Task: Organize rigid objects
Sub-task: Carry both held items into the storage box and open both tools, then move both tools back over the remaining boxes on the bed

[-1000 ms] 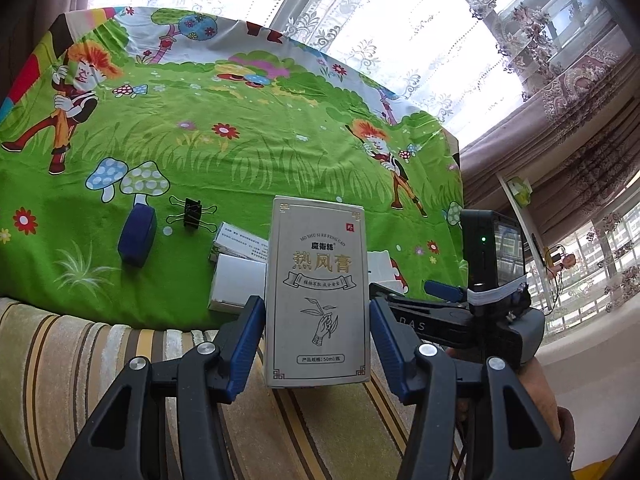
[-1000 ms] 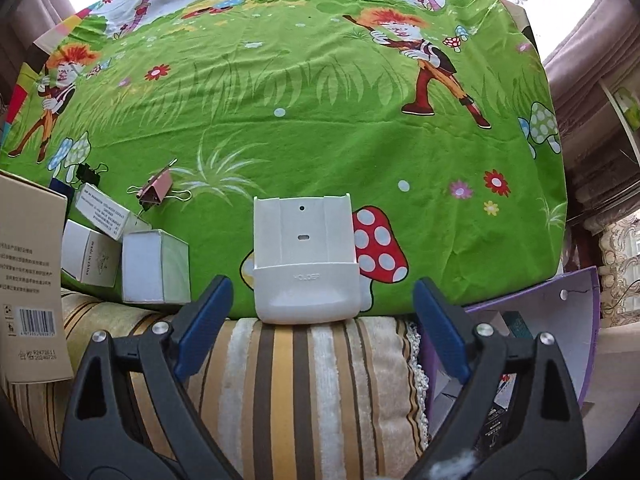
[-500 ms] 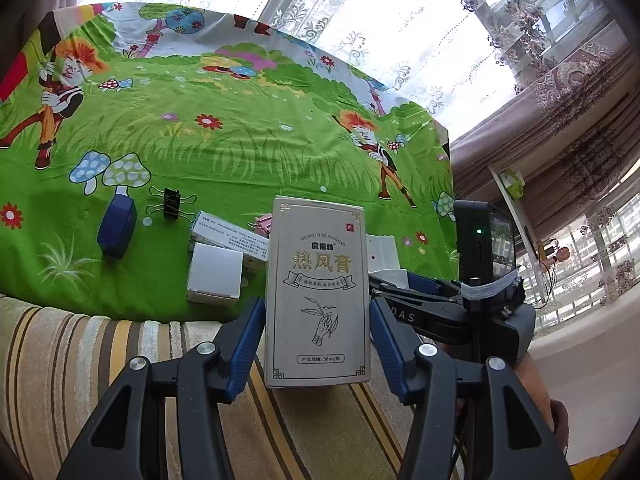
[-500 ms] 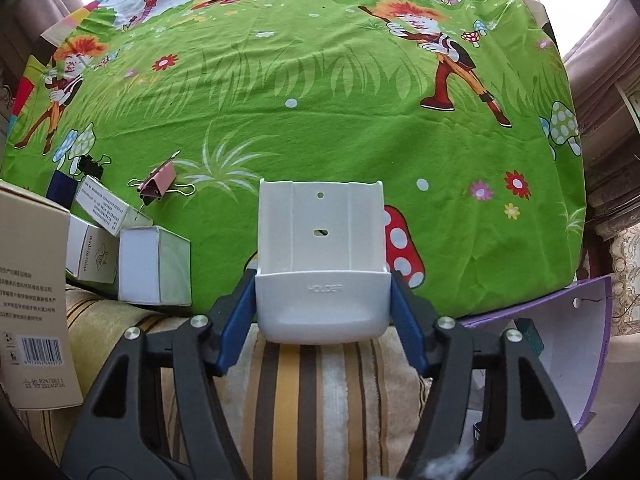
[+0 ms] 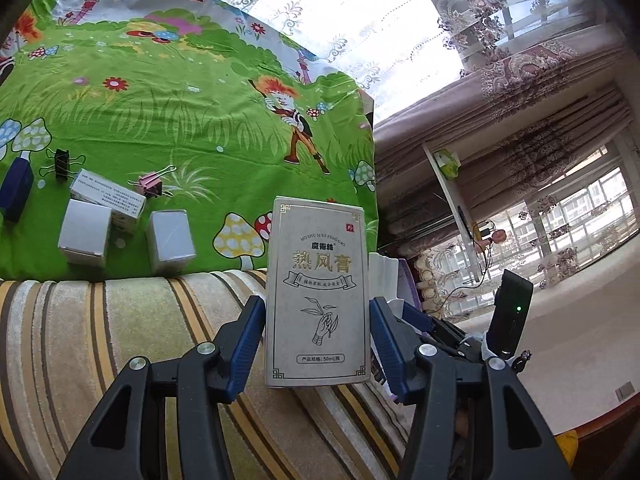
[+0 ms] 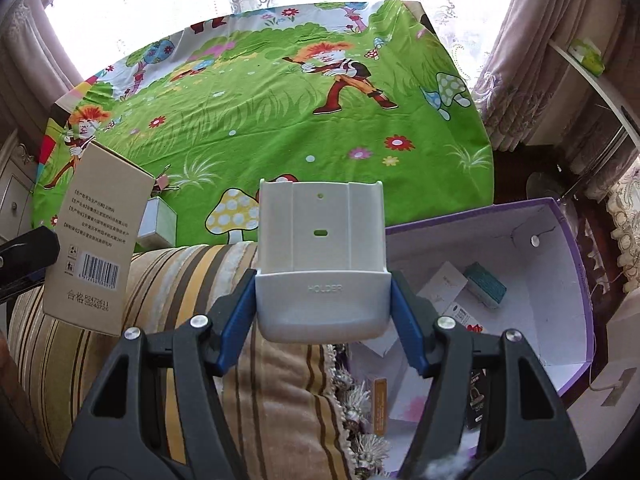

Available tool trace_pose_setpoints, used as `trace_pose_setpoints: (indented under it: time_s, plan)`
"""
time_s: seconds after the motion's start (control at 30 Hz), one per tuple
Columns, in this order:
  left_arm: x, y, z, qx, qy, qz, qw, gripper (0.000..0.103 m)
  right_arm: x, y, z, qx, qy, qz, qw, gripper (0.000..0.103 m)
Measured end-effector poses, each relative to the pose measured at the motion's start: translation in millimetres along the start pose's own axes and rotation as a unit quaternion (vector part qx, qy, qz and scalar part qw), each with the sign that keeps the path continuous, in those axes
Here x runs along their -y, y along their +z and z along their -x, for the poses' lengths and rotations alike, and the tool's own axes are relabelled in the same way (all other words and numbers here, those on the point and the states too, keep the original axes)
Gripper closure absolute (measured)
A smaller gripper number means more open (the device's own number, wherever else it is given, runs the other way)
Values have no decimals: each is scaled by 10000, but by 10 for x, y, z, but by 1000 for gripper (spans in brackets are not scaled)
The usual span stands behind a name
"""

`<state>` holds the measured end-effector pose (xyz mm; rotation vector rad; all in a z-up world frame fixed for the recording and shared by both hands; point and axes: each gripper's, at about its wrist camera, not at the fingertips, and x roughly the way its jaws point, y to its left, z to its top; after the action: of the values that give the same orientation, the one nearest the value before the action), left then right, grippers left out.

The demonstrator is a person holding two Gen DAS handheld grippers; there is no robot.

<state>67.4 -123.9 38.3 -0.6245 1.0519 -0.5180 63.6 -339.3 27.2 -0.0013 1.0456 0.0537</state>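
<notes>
My left gripper (image 5: 317, 344) is shut on a tall grey ointment box (image 5: 318, 292), held upright above the striped cushion edge. The same ointment box (image 6: 94, 240) shows its back with a barcode at the left of the right wrist view. My right gripper (image 6: 323, 320) is shut on a white plastic holder (image 6: 322, 256), lifted off the green cartoon cloth (image 6: 280, 120). To the right and below stands an open purple box (image 6: 552, 216) with several small items inside.
Small white boxes (image 5: 86, 236), (image 5: 170, 246) and a longer printed one (image 5: 108, 198) lie on the cloth near its front edge. A pink binder clip (image 5: 150, 186), a black clip (image 5: 62, 164) and a dark blue case (image 5: 16, 190) lie behind them. Striped cushion (image 5: 120, 340) runs along the front.
The right gripper closed on the white holder, then lifted it and swung right, bringing the purple box into view. The left gripper carried the ointment box to the right.
</notes>
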Motion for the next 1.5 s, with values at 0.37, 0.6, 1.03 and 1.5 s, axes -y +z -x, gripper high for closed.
trace_pose_setpoints:
  time_s: [0.37, 0.6, 1.03, 1.5]
  plan:
    - [456, -283, -459, -702, -698, -293, 9947, 49, 547, -334, 280, 135, -348, -475, 9982, 35]
    - [512, -348, -547, -869, -761, -285, 9929, 32, 789, -468, 372, 150, -484, -749, 9959, 35]
    - [644, -379, -297, -16, -492, -1107, 9926, 26, 988, -505, 481, 223, -616, -1004, 9928, 31]
    - [651, -339, -21, 396, 270, -1723, 9839, 26, 639, -429, 528, 379, -414, -556, 9969, 31]
